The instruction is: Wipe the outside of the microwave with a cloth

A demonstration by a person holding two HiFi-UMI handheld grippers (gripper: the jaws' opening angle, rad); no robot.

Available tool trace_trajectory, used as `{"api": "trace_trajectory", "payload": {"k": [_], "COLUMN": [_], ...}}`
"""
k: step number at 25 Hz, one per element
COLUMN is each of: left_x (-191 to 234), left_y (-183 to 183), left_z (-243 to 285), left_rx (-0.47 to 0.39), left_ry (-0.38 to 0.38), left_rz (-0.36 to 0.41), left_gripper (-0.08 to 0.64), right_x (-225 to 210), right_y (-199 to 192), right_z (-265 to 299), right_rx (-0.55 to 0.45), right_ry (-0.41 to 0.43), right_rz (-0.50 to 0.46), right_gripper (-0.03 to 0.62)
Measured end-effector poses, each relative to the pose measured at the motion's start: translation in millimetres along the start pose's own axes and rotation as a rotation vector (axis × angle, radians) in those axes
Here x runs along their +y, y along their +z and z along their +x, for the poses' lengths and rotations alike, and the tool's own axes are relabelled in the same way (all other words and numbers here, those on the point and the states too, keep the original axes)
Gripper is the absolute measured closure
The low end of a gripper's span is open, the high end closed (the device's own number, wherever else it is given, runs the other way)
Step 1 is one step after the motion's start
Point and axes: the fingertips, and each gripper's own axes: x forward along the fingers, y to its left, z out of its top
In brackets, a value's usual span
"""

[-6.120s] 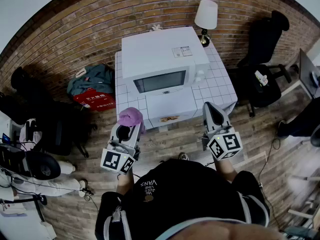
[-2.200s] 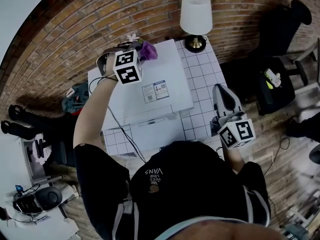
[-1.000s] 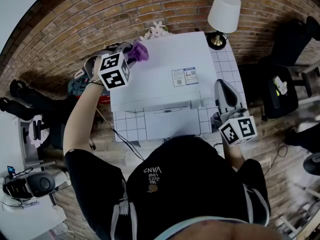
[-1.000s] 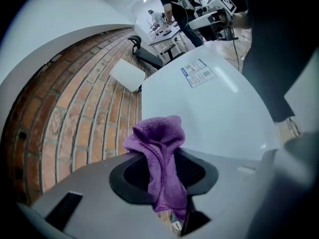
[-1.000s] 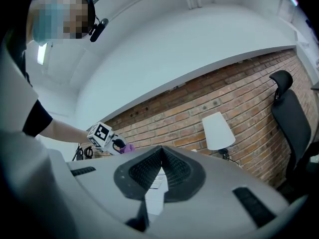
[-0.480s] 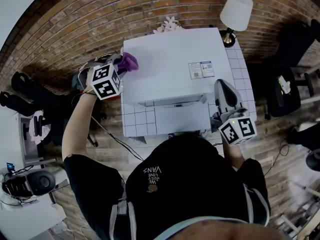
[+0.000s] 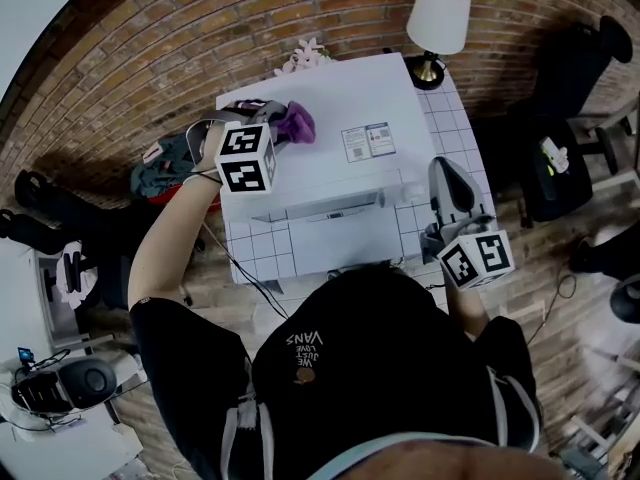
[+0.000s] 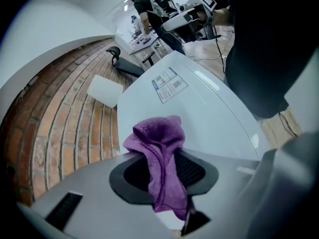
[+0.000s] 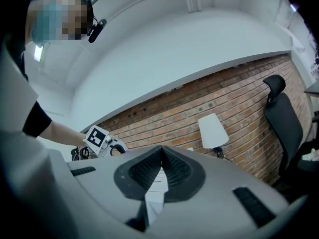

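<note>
The left hand-held gripper [image 7: 279, 128] [image 8: 164, 172] is clamped on a purple cloth [image 7: 297, 122] [image 8: 158, 151]. The cloth's long axis runs along the jaws. A narrow strip is pinched between the pads and trails back toward the gripper body. The bunched, rounded end sticks out past the fingertips and points away from the person.

That bunched end sits on the flat white top of the microwave [image 7: 335, 168] [image 8: 199, 113], near the top's left rear corner. Whether it presses down firmly cannot be told.

The microwave stretches ahead of and to the right of the left hand-held gripper. Its long axis runs side to side, from one gripper toward the other, and its door side faces the person. A printed label [image 7: 366, 140] [image 8: 169, 84] lies on the top, beyond the cloth to the right.

The right hand-held gripper [image 7: 446, 173] [image 9: 160, 169] hangs beside the microwave's right end. Its jaws are closed together on nothing, and it is well apart from the cloth.

The microwave stands on a white tiled worktop [image 7: 255, 246]. A lamp with a white shade [image 7: 438, 13] [image 9: 212, 131] stands ahead of the right hand-held gripper, against the brick wall [image 7: 150, 58].
</note>
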Motion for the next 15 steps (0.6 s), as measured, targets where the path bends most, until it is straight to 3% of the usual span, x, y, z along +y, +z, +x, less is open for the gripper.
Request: {"api": "trace_trajectory", "payload": {"k": [11,15], "left_x": [51,62], "left_y": [166,205], "left_z": [53,67], "left_rx": [-0.13,-0.154], "left_ry": [-0.027,-0.017], "left_rz": [0.205,0.257], "left_gripper": [0.428,0.428], "right_x": [-73,-93], "right_y": [20,24], "right_z": [-23,-30], "right_rx": [-0.016,-0.018], "right_ry": [-0.051,-0.075], "right_rz": [-0.001,0.0], "right_gripper": [0.595,0.595]}}
